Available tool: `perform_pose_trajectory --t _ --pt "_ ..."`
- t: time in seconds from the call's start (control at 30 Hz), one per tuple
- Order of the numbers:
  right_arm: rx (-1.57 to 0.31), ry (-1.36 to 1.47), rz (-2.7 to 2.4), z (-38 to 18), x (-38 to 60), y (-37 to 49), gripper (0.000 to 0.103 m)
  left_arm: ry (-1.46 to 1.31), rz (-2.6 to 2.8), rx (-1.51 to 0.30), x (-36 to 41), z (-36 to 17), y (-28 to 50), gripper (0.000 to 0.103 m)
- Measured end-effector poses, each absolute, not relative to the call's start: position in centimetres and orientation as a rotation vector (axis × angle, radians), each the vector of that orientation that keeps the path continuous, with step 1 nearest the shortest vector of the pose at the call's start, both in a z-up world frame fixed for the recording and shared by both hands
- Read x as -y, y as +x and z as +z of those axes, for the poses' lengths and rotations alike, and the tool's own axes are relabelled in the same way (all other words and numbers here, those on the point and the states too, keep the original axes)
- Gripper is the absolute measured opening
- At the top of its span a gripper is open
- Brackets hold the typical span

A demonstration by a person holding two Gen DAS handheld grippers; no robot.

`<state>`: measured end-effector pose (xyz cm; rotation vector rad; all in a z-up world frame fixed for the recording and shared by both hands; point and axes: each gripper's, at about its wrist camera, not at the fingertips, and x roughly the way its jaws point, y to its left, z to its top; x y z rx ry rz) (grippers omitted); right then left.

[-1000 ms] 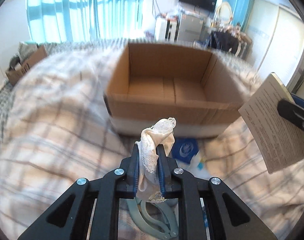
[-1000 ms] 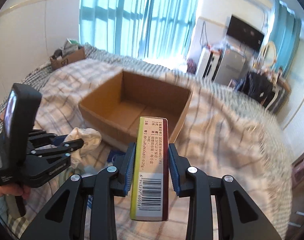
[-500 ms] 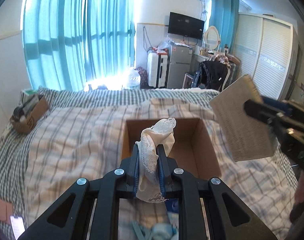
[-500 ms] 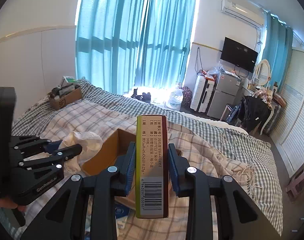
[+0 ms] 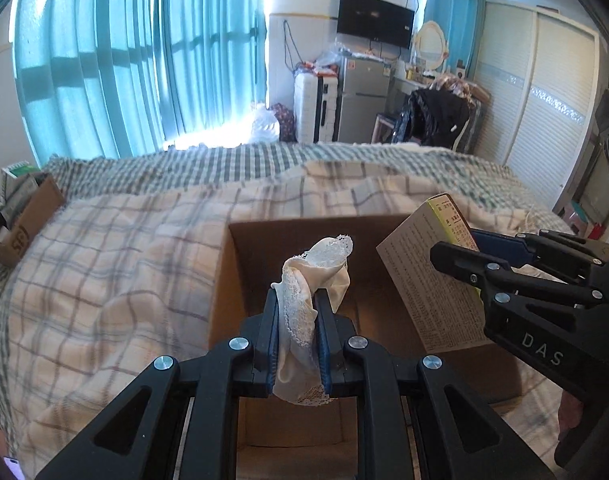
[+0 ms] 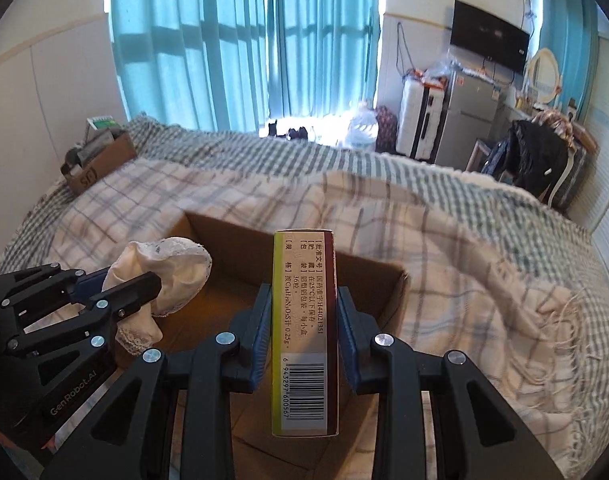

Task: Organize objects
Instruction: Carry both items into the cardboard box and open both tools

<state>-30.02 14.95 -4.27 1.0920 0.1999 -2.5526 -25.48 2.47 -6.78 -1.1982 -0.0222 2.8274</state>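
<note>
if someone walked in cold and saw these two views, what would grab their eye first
Most likely the two loaded tongs held over the open cardboard box on the plaid bed: the left tongs pinch a cream lace-trimmed cloth, and the right tongs clamp an upright medicine box with its barcode facing the camera. Behind them, the bright teal curtains fill the window wall.

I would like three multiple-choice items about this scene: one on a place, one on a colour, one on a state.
1. Where does the open cardboard box stand?
A. on the checked bed cover
B. on the fridge
C. on the floor

2. What colour are the curtains?
A. red
B. turquoise
C. black

3. How is the right gripper?
A. open, with nothing in it
B. shut on the lace cloth
C. shut on the medicine carton

Answers: 1 A, the checked fabric surrounds the box; 2 B, both views show turquoise; 3 C, both blue pads press the carton's sides.
</note>
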Motion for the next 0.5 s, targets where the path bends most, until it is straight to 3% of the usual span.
perform_pose_trajectory --t 0.17,0.2,0.23,0.3,0.37,0.5 --pt "-0.194 1.134 -2.534 -6.5 -16.1 -30.6 0.030 -1.257 2.809 0.023 -2.4 -9.3 -25.5 0.019" --pt "-0.187 1.129 -2.535 -6.4 -16.5 -30.6 0.031 -1.270 2.799 0.019 -2.5 -9.5 -25.5 0.019" --pt "-0.171 1.114 -2.543 -6.2 -16.7 -30.4 0.039 -1.285 2.795 0.006 -2.6 -9.6 -25.4 0.020" --pt "-0.138 1.092 -2.568 -5.4 -17.1 -30.0 0.057 -1.284 2.798 -0.017 -3.0 -9.2 -25.0 0.032" --pt "-0.116 1.049 -2.600 -3.9 -17.6 -29.0 0.060 -1.253 2.817 -0.031 -3.2 -8.1 -24.2 0.064" --pt "-0.125 1.002 -2.652 -0.6 -18.2 -26.7 0.061 -1.180 2.861 -0.030 -2.9 -5.7 -21.6 0.072"
